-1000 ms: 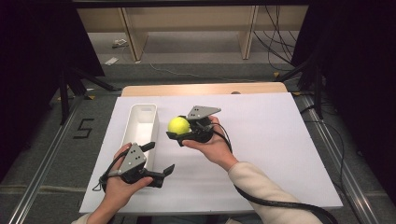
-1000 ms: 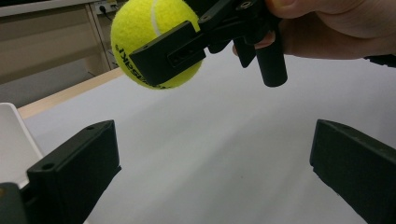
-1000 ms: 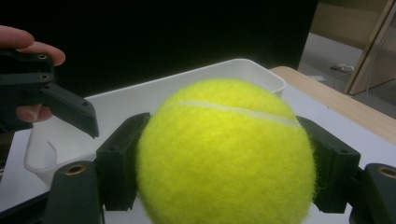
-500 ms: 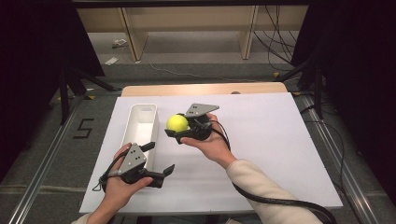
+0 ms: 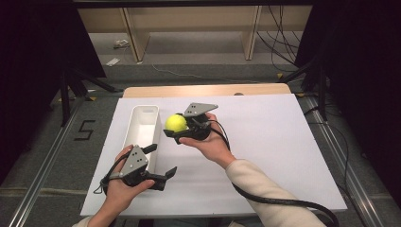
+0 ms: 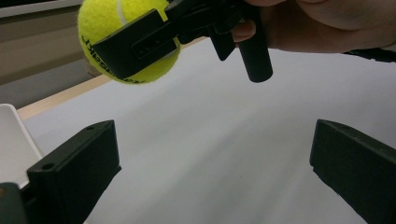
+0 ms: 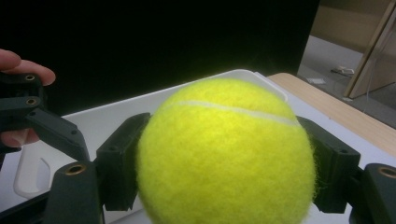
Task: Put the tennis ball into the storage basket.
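The ball point(image 5: 175, 123) is clamped between the jaws of the right tool point(image 5: 182, 127) and held above the bench point(image 5: 265, 142), just beside the bin point(image 5: 144, 130). The left tool point(image 5: 161, 161) is held low near the bin's near end, its jaws spread wide and empty. The ball is probably meant for the bin (a narrow white trough), so it should be centred over the opening and lowered inside the walls before release. Open white bench is seen to the right; the left tool should be kept off the rim.
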Action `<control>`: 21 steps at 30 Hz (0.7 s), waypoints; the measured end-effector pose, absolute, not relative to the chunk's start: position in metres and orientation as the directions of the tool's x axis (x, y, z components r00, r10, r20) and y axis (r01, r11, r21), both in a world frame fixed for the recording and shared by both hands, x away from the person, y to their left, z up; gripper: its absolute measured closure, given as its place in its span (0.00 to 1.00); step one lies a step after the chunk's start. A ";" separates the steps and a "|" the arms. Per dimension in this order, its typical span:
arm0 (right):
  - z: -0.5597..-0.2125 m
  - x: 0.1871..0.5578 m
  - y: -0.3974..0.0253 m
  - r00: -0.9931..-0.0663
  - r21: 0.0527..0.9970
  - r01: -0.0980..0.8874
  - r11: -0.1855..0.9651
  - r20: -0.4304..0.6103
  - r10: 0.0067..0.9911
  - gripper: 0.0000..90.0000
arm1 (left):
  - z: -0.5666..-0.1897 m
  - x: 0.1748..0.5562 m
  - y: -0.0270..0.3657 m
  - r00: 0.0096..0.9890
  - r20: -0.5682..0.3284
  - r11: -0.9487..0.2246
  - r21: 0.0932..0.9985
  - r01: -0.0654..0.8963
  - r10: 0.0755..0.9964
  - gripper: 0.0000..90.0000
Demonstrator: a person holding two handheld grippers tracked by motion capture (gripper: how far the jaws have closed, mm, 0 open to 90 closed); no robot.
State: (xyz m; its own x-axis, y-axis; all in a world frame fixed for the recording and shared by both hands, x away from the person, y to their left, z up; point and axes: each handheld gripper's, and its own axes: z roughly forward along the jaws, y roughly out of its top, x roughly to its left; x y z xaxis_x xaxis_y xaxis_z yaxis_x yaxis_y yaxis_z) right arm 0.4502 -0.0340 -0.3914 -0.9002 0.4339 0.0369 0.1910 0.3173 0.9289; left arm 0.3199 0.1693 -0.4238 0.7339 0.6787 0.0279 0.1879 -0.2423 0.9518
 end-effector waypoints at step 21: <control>-0.388 0.454 -0.029 -0.898 0.929 0.191 0.317 0.035 0.439 0.30 | -0.424 0.320 0.169 0.728 0.040 -0.248 0.952 0.181 0.684 0.01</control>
State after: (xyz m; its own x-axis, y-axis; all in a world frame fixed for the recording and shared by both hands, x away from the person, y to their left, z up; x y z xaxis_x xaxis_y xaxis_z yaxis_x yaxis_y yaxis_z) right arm 0.4539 -0.0291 -0.3879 -0.8976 0.4394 0.0346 0.1912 0.3174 0.9288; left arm 0.3201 0.1691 -0.4236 0.7283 0.6841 0.0397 0.1813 -0.2483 0.9516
